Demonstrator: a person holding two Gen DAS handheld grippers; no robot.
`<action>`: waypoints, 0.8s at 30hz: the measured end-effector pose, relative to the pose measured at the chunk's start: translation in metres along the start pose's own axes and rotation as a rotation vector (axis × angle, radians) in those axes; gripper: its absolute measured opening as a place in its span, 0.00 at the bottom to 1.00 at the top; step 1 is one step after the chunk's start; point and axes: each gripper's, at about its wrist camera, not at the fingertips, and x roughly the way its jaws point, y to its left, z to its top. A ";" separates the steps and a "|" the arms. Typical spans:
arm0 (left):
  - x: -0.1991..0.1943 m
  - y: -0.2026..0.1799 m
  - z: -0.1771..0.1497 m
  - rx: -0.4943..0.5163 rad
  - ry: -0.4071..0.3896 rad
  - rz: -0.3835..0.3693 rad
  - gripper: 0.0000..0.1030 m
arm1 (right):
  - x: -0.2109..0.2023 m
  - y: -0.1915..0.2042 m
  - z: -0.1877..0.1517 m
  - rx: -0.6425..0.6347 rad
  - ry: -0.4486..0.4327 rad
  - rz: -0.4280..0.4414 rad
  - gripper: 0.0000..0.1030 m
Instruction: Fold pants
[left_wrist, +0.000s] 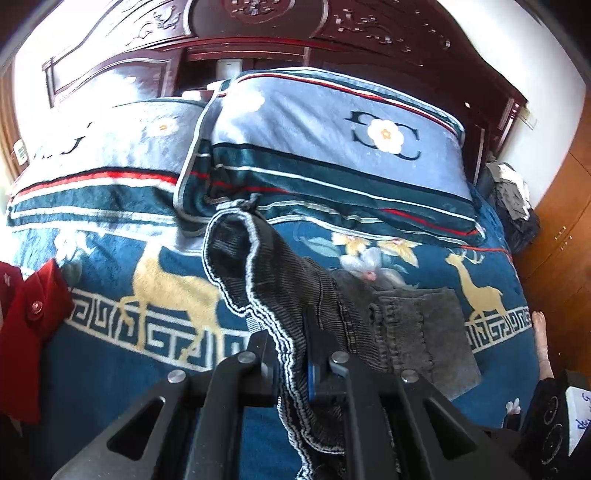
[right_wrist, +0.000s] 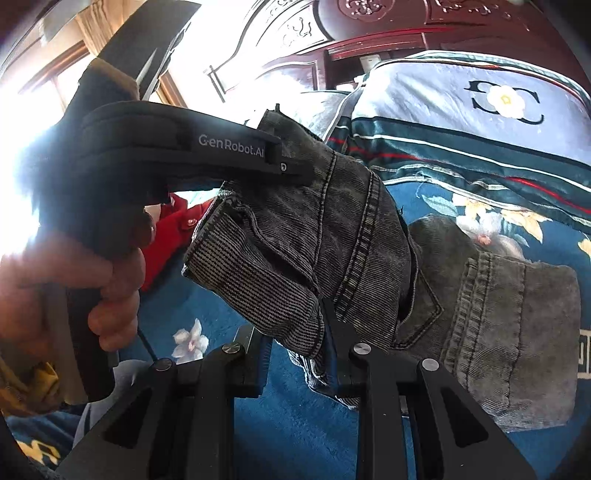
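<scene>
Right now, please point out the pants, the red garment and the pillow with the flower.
pants (right_wrist: 354, 229), right wrist view, on the stitched seam of the lifted denim.
red garment (left_wrist: 37, 306), left wrist view, on its flap near the snap button.
pillow (left_wrist: 332, 147), left wrist view, on its light blue face.

Pants (left_wrist: 280, 280) pinched in left hand-held gripper (left_wrist: 295, 369), trailing forward onto bed (left_wrist: 110, 369); pillow (left_wrist: 332, 155) beyond, headboard (left_wrist: 258, 44) behind; garment (left_wrist: 33, 314) left, seemingly on bed.

Likely home bedroom: carved headboard (left_wrist: 258, 22), pillows (left_wrist: 332, 147).
</scene>
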 end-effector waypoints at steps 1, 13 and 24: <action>0.000 -0.006 0.001 0.011 -0.001 -0.006 0.10 | -0.002 -0.002 -0.001 0.005 -0.003 0.000 0.22; 0.008 -0.080 0.012 0.128 0.009 -0.068 0.10 | -0.035 -0.051 -0.014 0.157 -0.046 0.020 0.22; 0.026 -0.144 0.013 0.208 0.033 -0.111 0.09 | -0.062 -0.093 -0.028 0.278 -0.080 0.021 0.22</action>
